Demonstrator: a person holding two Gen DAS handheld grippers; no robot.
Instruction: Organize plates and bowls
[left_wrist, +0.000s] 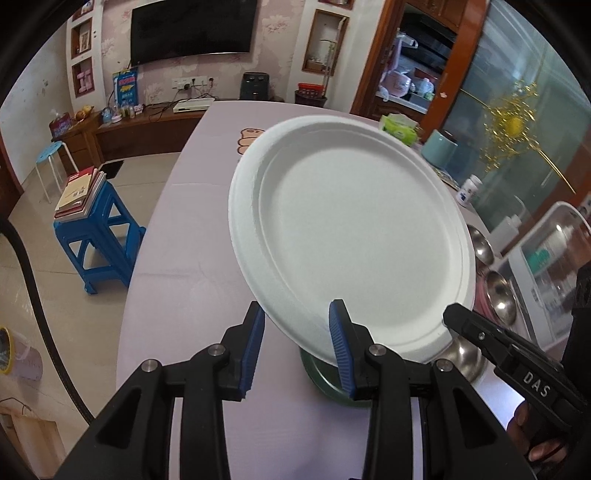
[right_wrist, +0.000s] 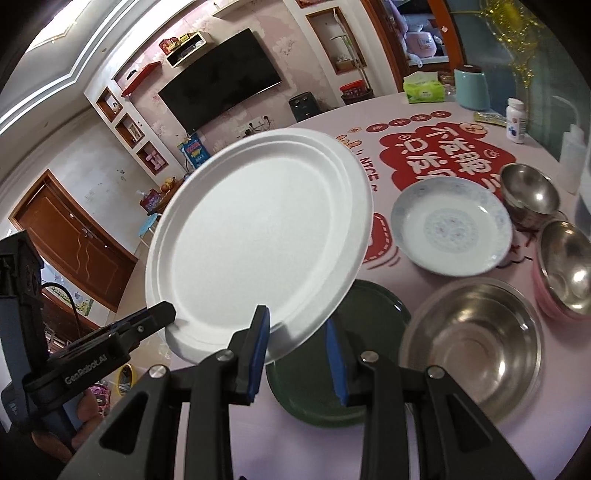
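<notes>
A white paper plate (left_wrist: 351, 236) hangs tilted above the table; it also shows in the right wrist view (right_wrist: 258, 236). My left gripper (left_wrist: 297, 343) is open, its blue pads on either side of the plate's near rim. My right gripper (right_wrist: 297, 347) is open too, its pads astride the plate's lower edge. Each gripper's finger tip shows at the plate's rim in the other view. A dark green plate (right_wrist: 332, 362) lies on the table right under the white one. A blue-patterned white dish (right_wrist: 452, 229) and a large steel bowl (right_wrist: 472, 347) lie to the right.
Two smaller steel bowls (right_wrist: 532, 192) (right_wrist: 565, 262), the nearer in a pink shell, sit at the right edge. A pill bottle (right_wrist: 515, 120), teal canister (right_wrist: 471, 88) and tissue pack (right_wrist: 423, 86) stand at the table's far side. A blue stool with books (left_wrist: 96, 229) stands left of the table.
</notes>
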